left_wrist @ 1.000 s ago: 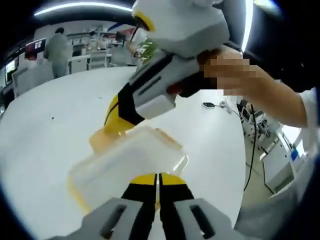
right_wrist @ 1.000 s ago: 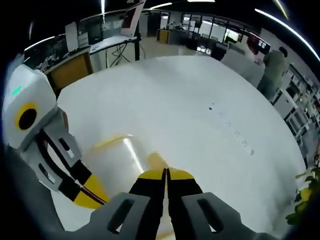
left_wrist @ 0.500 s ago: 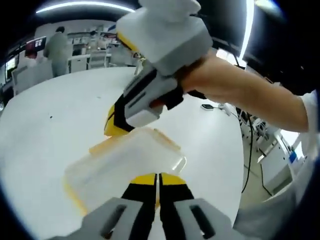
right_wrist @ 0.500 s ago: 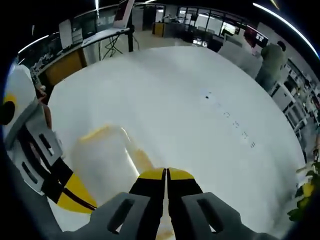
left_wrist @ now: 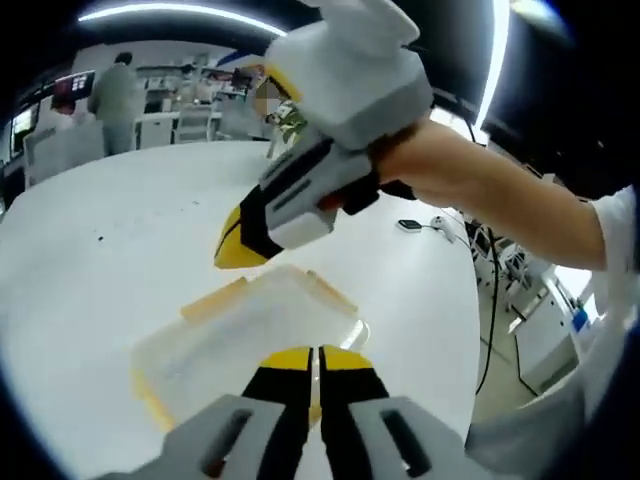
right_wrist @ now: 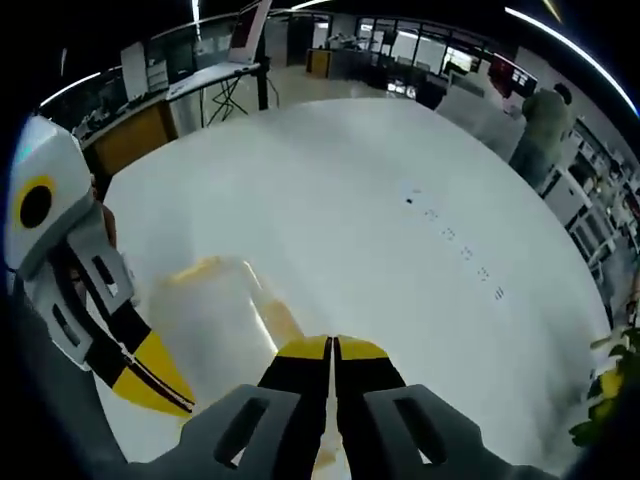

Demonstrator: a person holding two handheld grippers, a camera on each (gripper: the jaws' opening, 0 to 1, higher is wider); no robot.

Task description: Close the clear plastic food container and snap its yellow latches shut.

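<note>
Clear plastic container (left_wrist: 255, 335) is lying lidded on the white surface (left_wrist: 100, 250) as both grippers, left gripper (left_wrist: 315, 362) and right gripper (right_wrist: 332, 350), jaws together, are pressing at its yellow latches (left_wrist: 212, 298), seemingly mid-snapping; the remaining latches likely need firm downward pushes.

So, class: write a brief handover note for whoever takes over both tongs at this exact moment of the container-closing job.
Left tongs: shut, tips over the near edge of the clear container, holding nothing that I can see.
Right tongs: shut, at the container's edge beside a yellow latch; seen from the left gripper view they hover just above its far side.
The container sits on the white table with its lid apparently on.
Left to do: check every yellow latch and press home any not snapped; whether they are locked cannot be told from these views.
</note>
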